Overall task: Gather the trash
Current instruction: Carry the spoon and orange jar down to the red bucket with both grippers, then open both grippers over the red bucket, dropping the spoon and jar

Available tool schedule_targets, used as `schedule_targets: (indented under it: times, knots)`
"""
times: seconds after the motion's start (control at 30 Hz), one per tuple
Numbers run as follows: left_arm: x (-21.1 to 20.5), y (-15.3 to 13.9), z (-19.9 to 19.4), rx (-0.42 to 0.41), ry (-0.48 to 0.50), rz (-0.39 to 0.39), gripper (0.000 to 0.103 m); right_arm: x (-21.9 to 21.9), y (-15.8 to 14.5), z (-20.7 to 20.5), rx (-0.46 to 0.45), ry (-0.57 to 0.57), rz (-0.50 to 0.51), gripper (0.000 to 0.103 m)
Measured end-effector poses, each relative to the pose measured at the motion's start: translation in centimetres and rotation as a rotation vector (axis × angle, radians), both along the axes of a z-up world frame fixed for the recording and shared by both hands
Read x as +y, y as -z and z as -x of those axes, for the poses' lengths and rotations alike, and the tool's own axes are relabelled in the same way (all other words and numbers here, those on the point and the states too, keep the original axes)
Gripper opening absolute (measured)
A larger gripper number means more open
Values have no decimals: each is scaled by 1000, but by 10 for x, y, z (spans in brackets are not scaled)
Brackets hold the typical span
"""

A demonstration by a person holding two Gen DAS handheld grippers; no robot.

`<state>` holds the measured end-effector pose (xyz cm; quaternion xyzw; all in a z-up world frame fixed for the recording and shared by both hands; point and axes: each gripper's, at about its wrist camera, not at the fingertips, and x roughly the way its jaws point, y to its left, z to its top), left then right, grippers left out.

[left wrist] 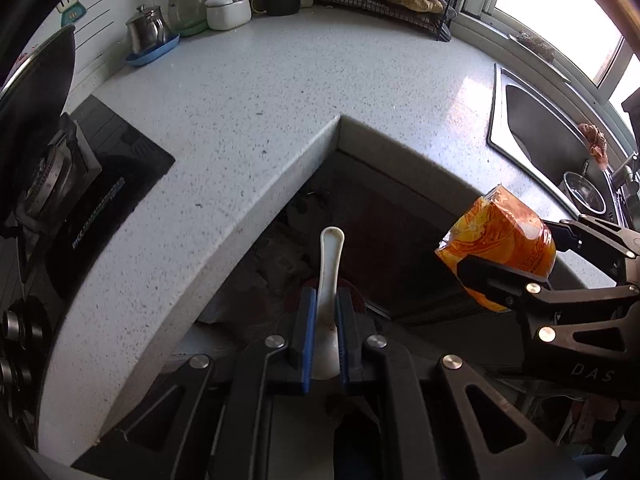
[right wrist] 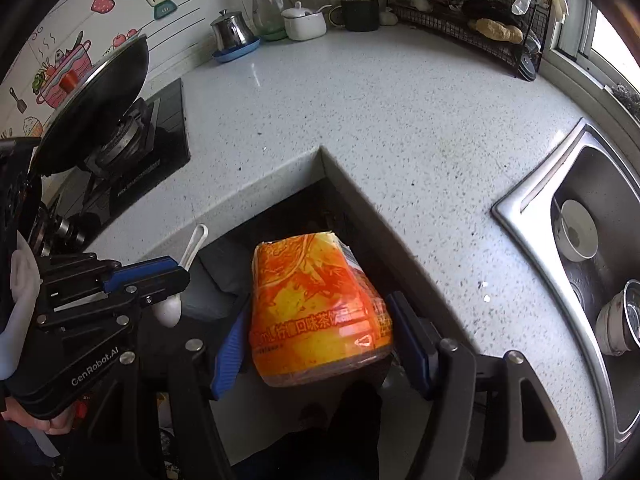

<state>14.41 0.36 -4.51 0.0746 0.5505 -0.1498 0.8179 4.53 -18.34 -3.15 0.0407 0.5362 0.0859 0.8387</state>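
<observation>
Two items are in hand off the surface point(left wrist: 280, 92): left hand-held gripper point(left wrist: 325, 320) clamped on white spoon point(left wrist: 330, 264), right hand-held gripper point(right wrist: 320, 344) clamped on orange bottle point(right wrist: 316, 304); disposal appears outstanding.

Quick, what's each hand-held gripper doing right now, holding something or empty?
Left hand-held gripper: closed on a white plastic spoon.
Right hand-held gripper: closed on an orange drink bottle.

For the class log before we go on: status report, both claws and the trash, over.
Left claw shut on white spoon. Right claw shut on orange bottle. Both held off the counter edge. Nothing blocking.
</observation>
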Motion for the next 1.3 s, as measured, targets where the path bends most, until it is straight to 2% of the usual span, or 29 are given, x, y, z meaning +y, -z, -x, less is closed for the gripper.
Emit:
schedule_targets:
  times: [0.17, 0.33, 0.57, 0.7, 0.77, 0.87, 1.13, 1.3]
  knots:
    - [9, 44, 17, 65, -20, 25, 9, 11, 34, 14, 29, -12, 12, 64]
    - [19, 101, 21, 113, -40, 27, 9, 17, 81, 15, 69, -29, 26, 64]
    - [24, 206, 19, 122, -50, 15, 9, 20, 176, 8, 68, -15, 35, 64]
    - [22, 275, 7, 162, -61, 23, 9, 17, 240, -1, 88, -2, 20, 64]
    - [22, 301, 1, 157, -52, 37, 9, 16, 269, -6, 98, -4, 10, 64]
    - [21, 339, -7, 175, -47, 19, 9, 20, 308, -19, 110, -7, 21, 64]
    - [18, 403, -28, 246, -61, 38, 9, 13, 382, -35, 163, -6, -1, 64]
    - [18, 426, -34, 250, -73, 41, 9, 11, 403, -53, 173, -6, -13, 64]
